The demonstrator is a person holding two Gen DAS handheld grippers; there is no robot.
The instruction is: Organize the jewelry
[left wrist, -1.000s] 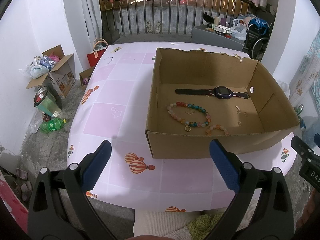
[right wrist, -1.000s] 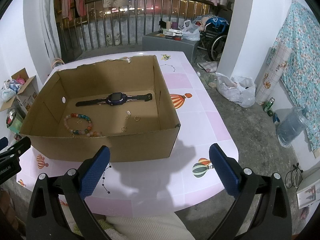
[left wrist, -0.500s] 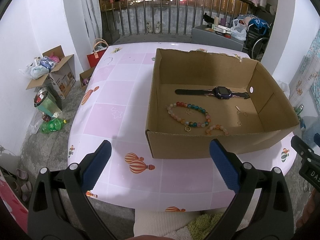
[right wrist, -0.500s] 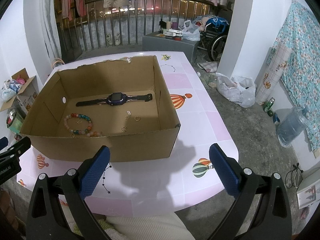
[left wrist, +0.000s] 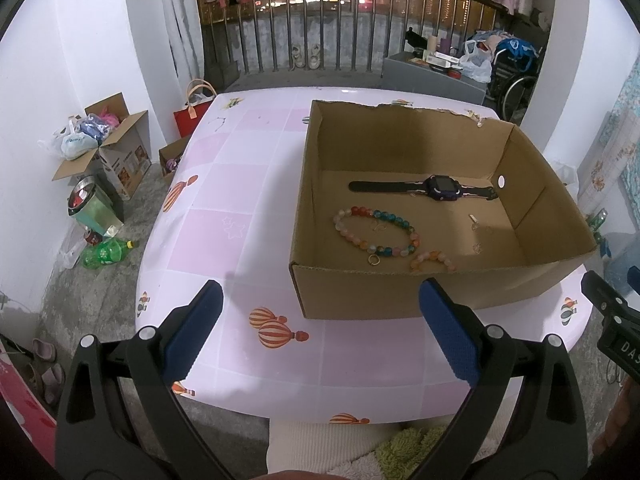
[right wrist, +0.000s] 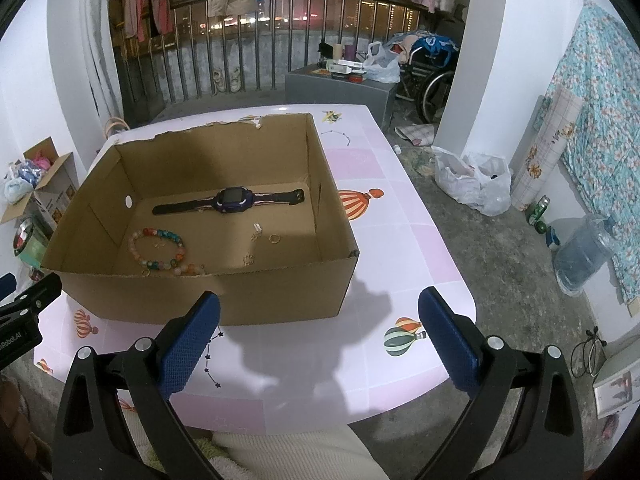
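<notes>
Hovering near the box, left tool and right tool gape empty; watch and bracelet lie inside.

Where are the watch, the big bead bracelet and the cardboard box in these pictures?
watch (left wrist: 442,188): left wrist view, on its dark face.
big bead bracelet (left wrist: 354,212): left wrist view, on the beads at its far side.
cardboard box (right wrist: 224,302): right wrist view, on its near outer wall.

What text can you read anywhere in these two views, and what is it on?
"DAS", cut off at the frame edge: on the right claw's body, seen from the left wrist view.
"nRobot.AI", start cut off: on the left claw's body, seen from the right wrist view.
Printing on the floor carton: too blurred to read.
</notes>
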